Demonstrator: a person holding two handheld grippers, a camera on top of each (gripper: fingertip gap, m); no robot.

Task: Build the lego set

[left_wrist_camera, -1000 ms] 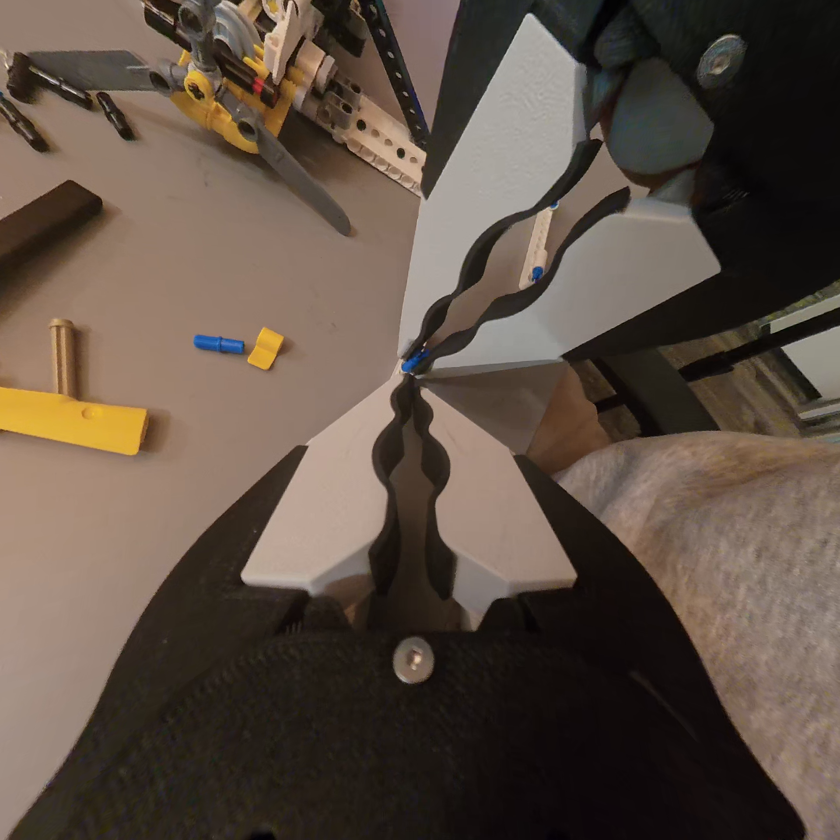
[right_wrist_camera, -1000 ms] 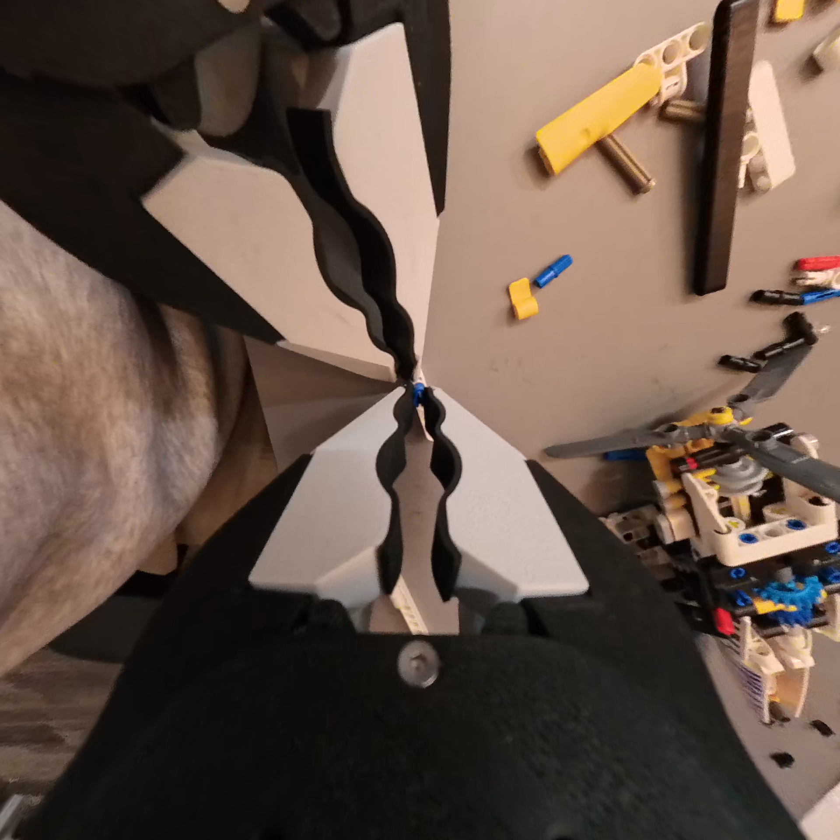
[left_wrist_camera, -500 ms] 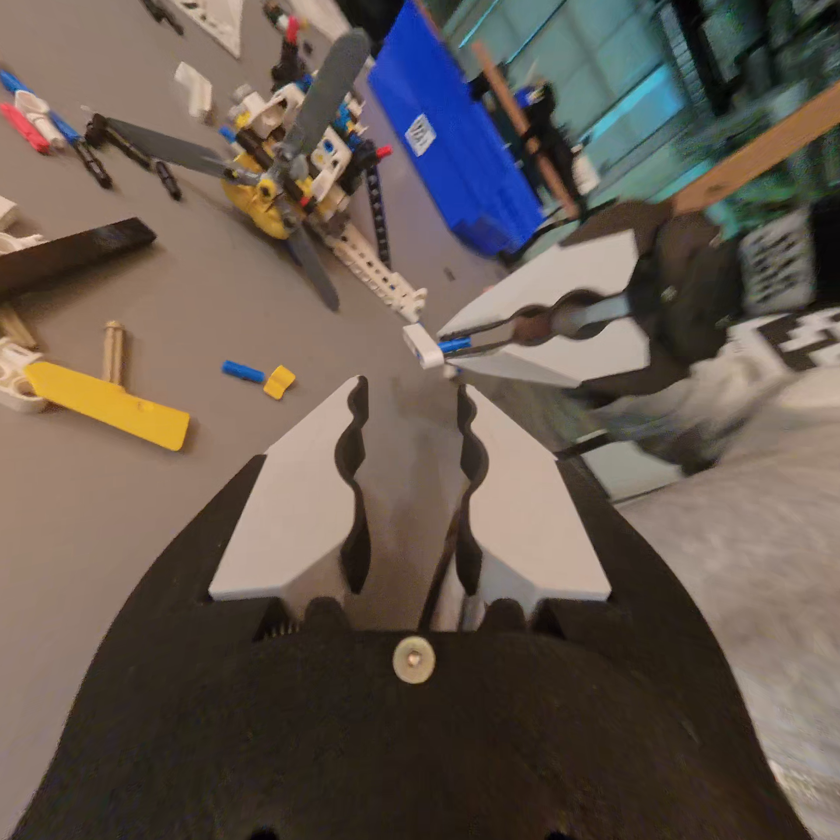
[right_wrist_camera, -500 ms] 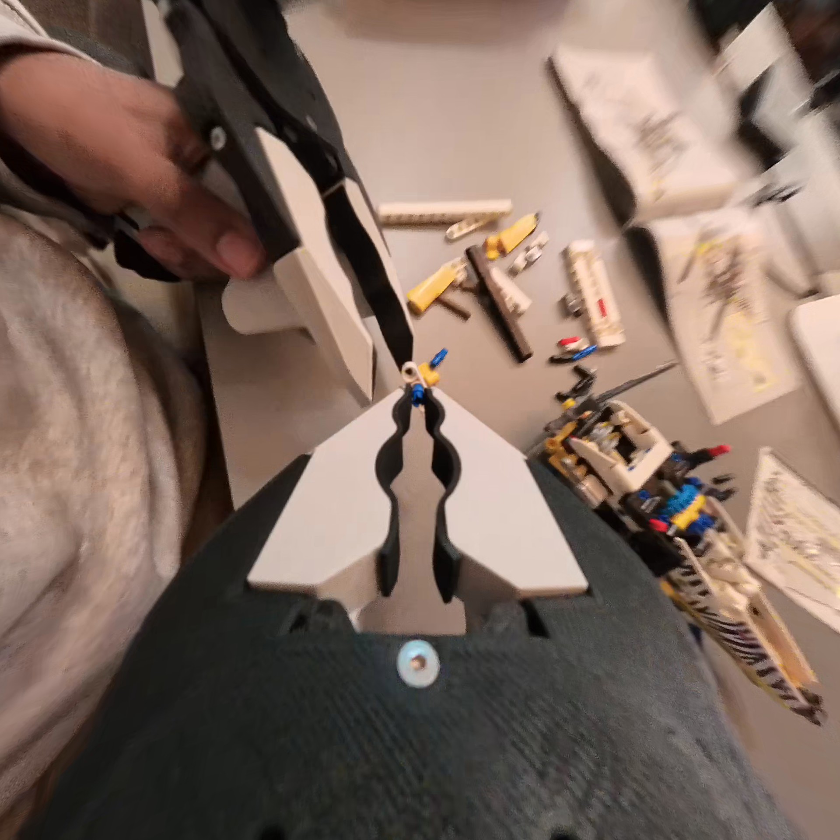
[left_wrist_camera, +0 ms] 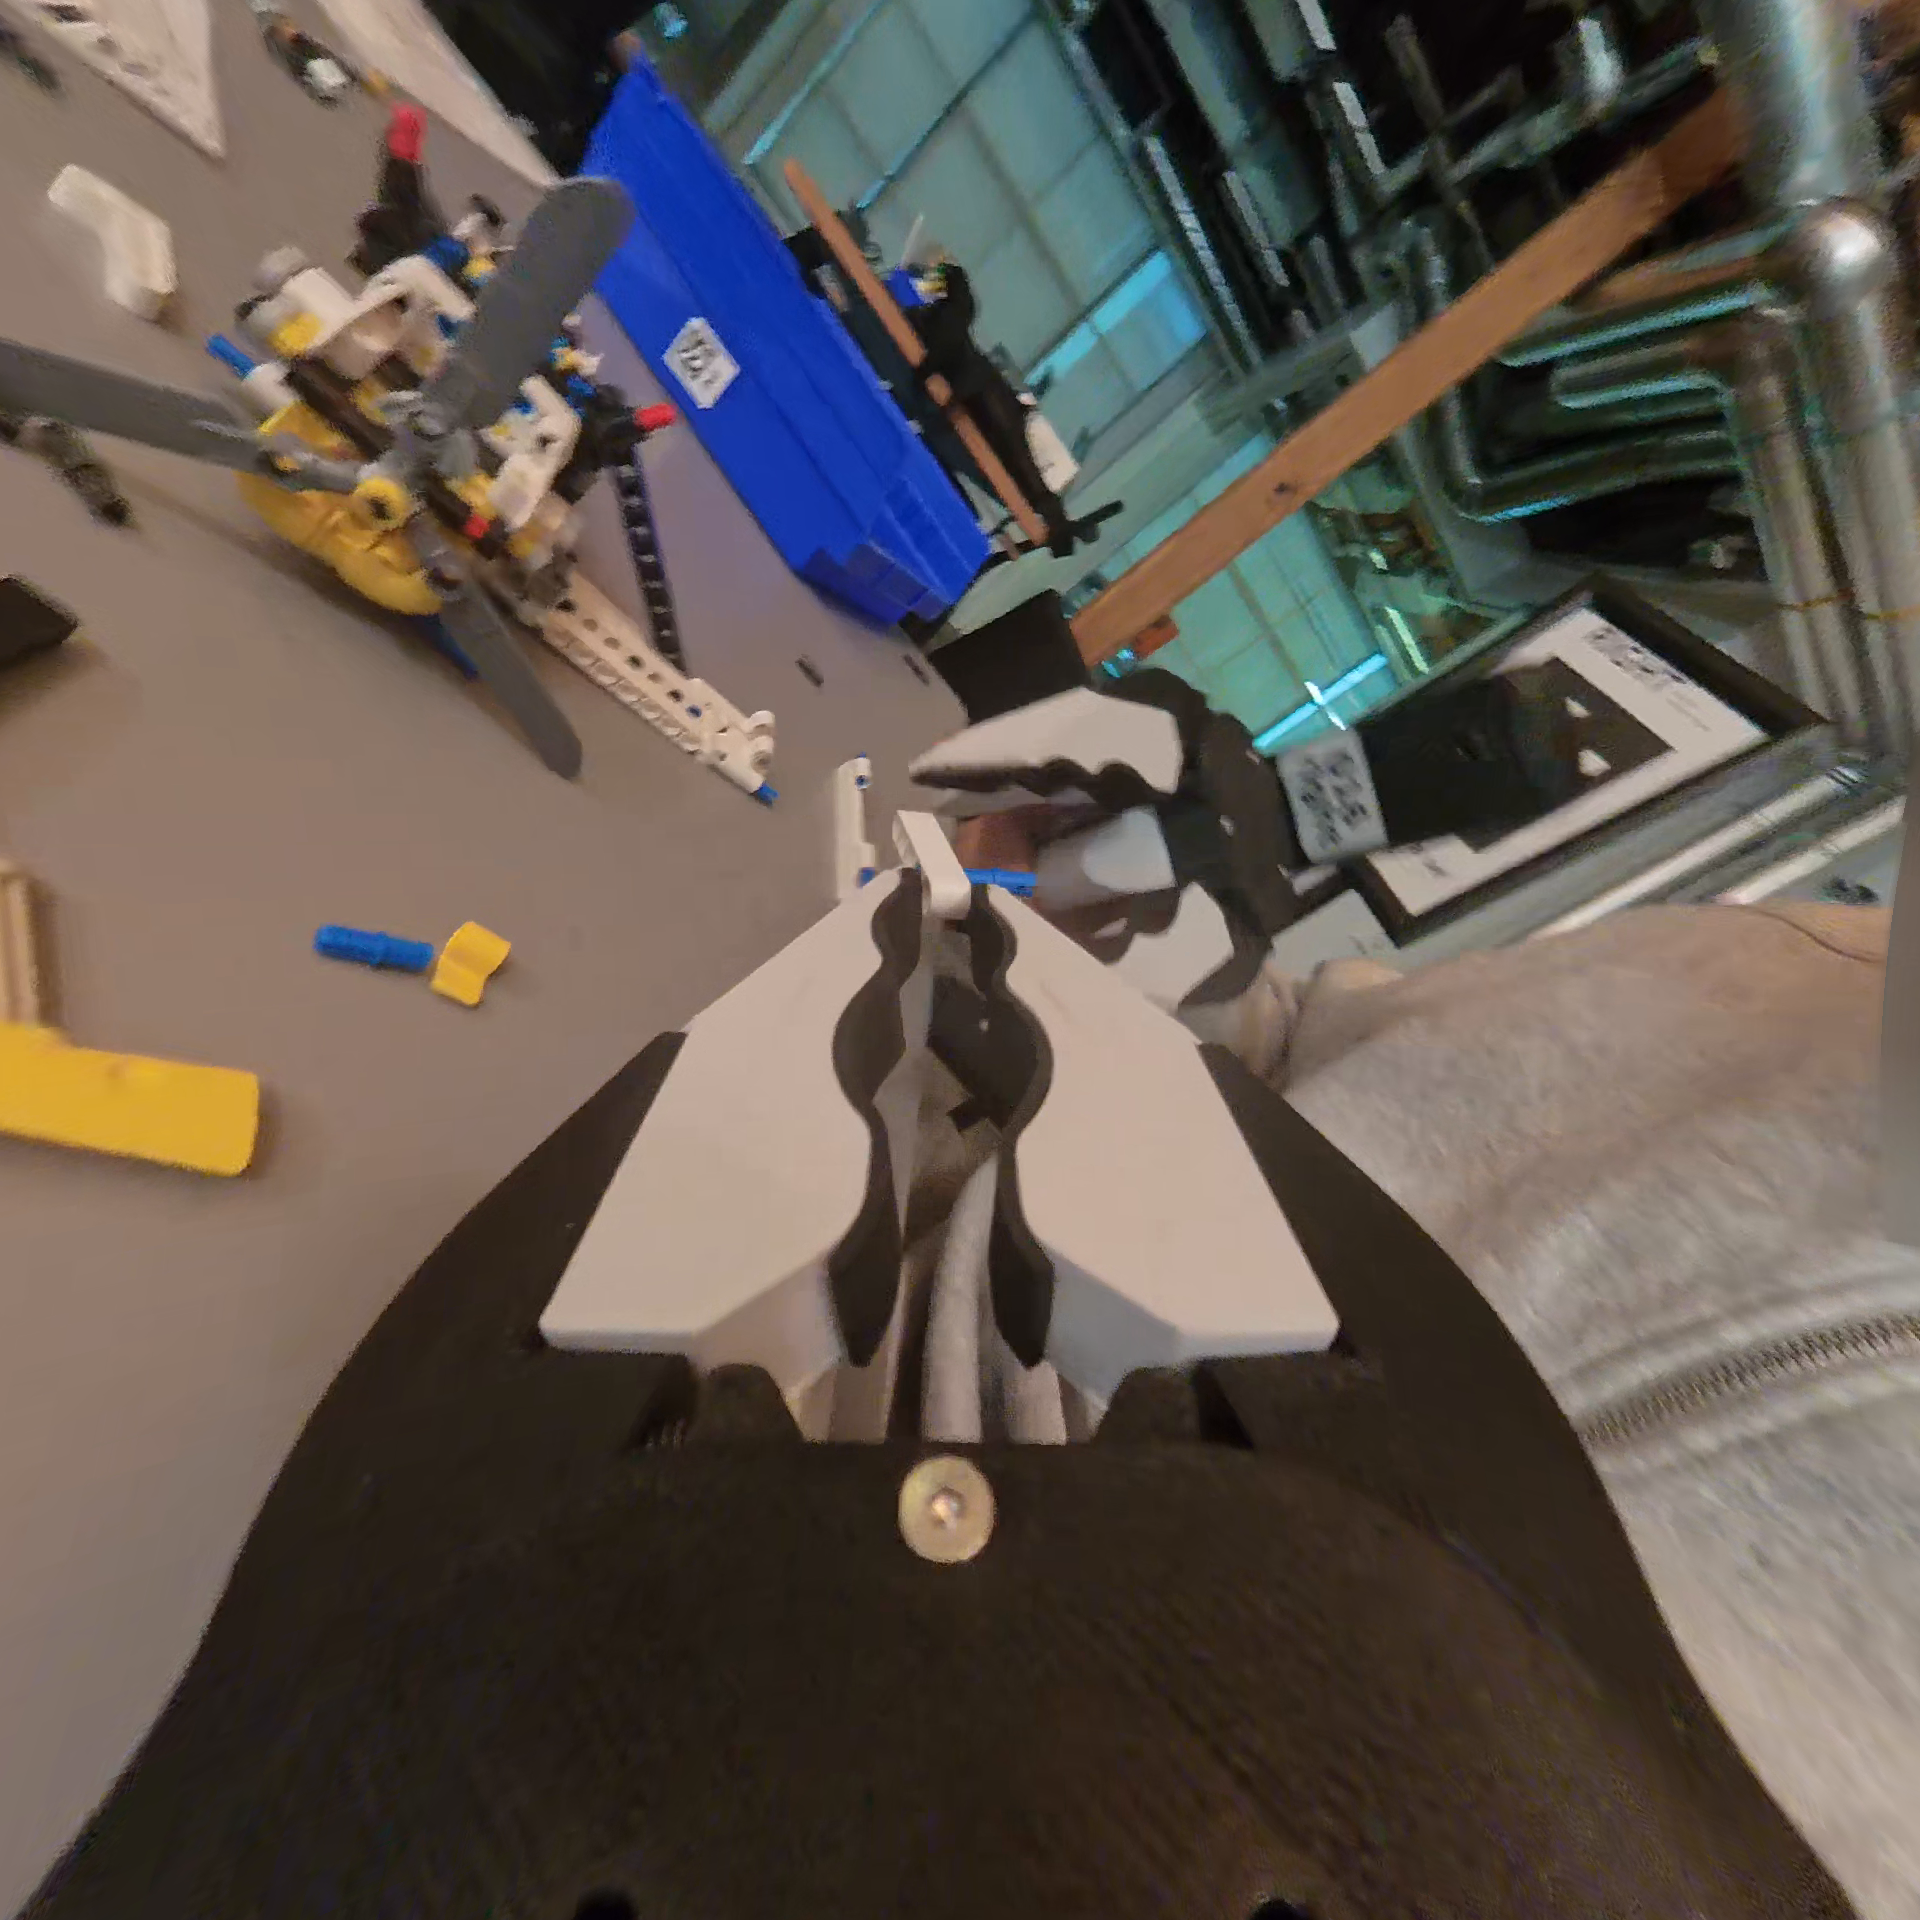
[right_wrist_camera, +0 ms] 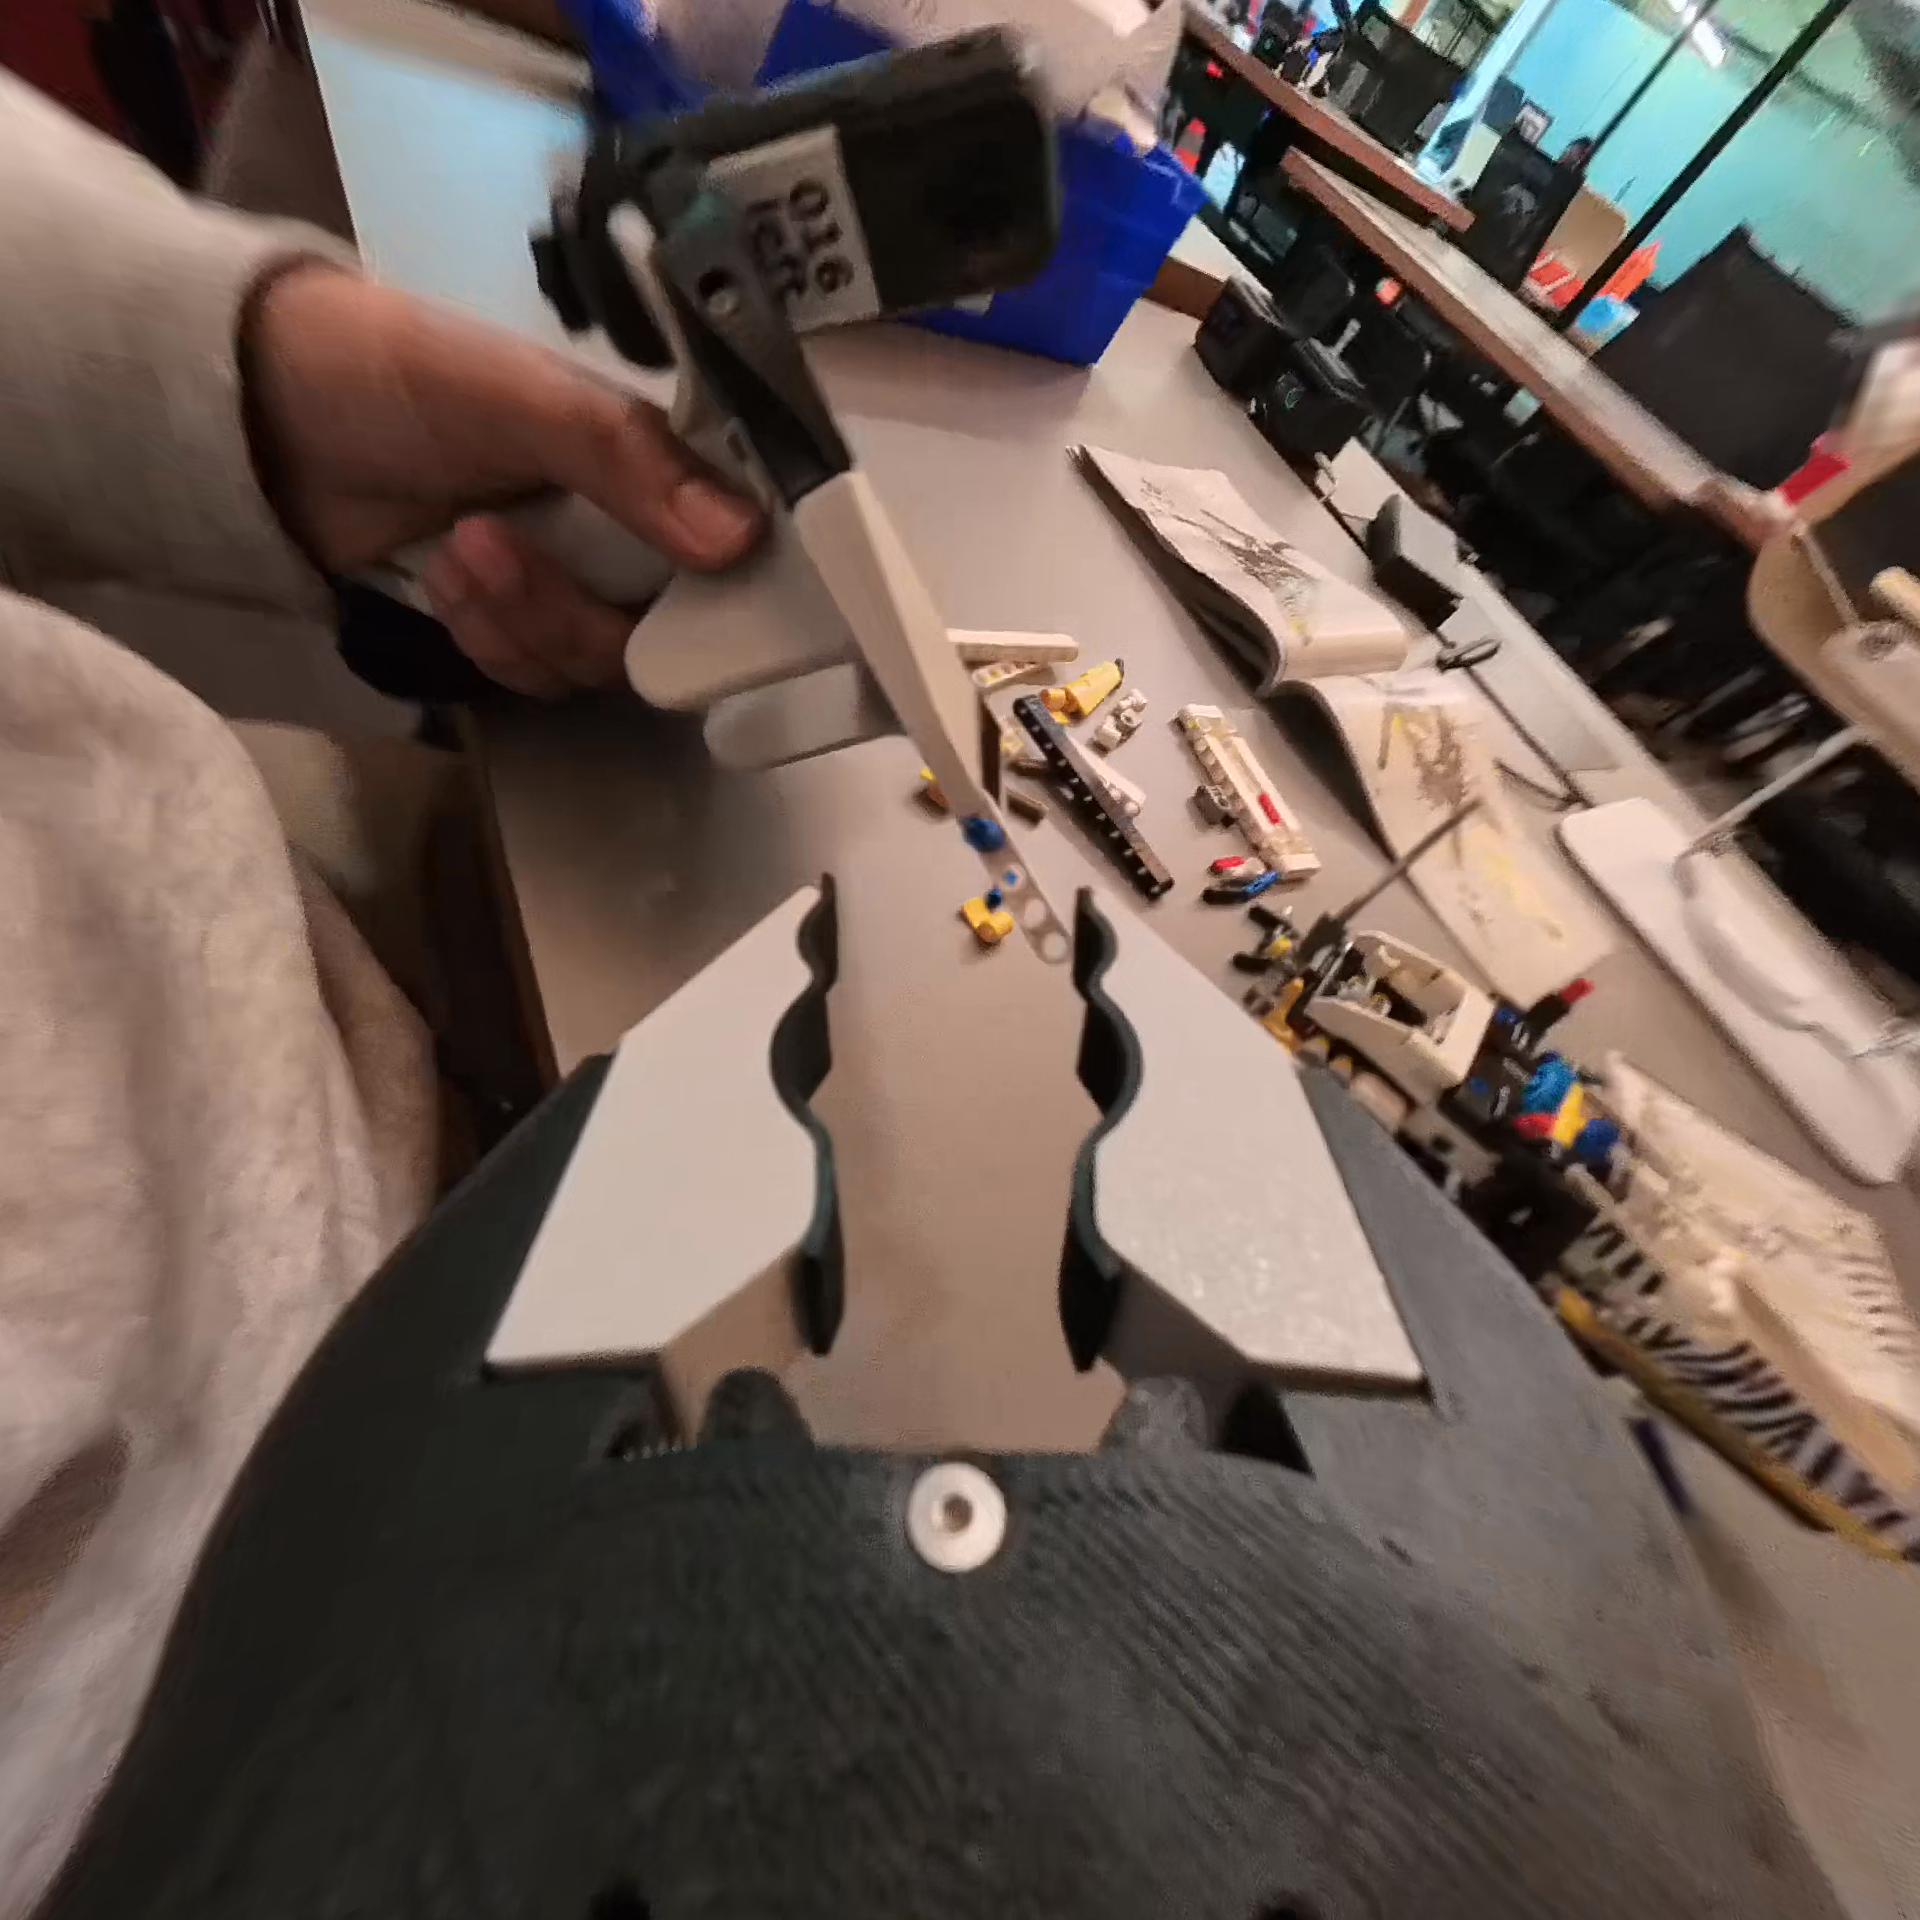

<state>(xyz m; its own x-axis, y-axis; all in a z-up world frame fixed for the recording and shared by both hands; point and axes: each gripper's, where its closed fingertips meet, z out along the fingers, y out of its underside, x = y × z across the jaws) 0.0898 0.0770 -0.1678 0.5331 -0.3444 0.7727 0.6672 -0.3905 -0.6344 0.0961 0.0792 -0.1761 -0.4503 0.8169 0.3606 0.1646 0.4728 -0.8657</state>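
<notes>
My left gripper (left_wrist_camera: 943, 896) is shut on a small white beam (left_wrist_camera: 932, 864) with a blue pin (left_wrist_camera: 1000, 880) sticking out of its side. In the right wrist view the beam (right_wrist_camera: 1023, 904) hangs from the left gripper's tips, with the pin (right_wrist_camera: 978, 830) near its top. My right gripper (right_wrist_camera: 951, 920) is open and empty, just below and short of the beam. The partly built helicopter (left_wrist_camera: 416, 457) with grey rotor blades stands on the grey table (left_wrist_camera: 260, 810), and it also shows in the right wrist view (right_wrist_camera: 1455, 1039).
A loose blue pin (left_wrist_camera: 374, 948), a yellow piece (left_wrist_camera: 470, 961) and a yellow panel (left_wrist_camera: 125, 1101) lie left of my left gripper. A second white beam (left_wrist_camera: 852, 821) lies near the table edge. A black beam (right_wrist_camera: 1091, 800), small parts and open booklets (right_wrist_camera: 1247, 561) lie beyond. A blue bin (left_wrist_camera: 790, 416) stands at the back. Both grippers' tips are close together, under 4 cm apart. My right tips are roughly 11 centimeters from the partly built helicopter (left_wrist_camera: 416, 457). It is also in sight in the right wrist view (right_wrist_camera: 1308, 944).
Half a second ago my right gripper held the white beam and my left was open. Now my left gripper has shut on the beam and my right has opened and drawn back.
</notes>
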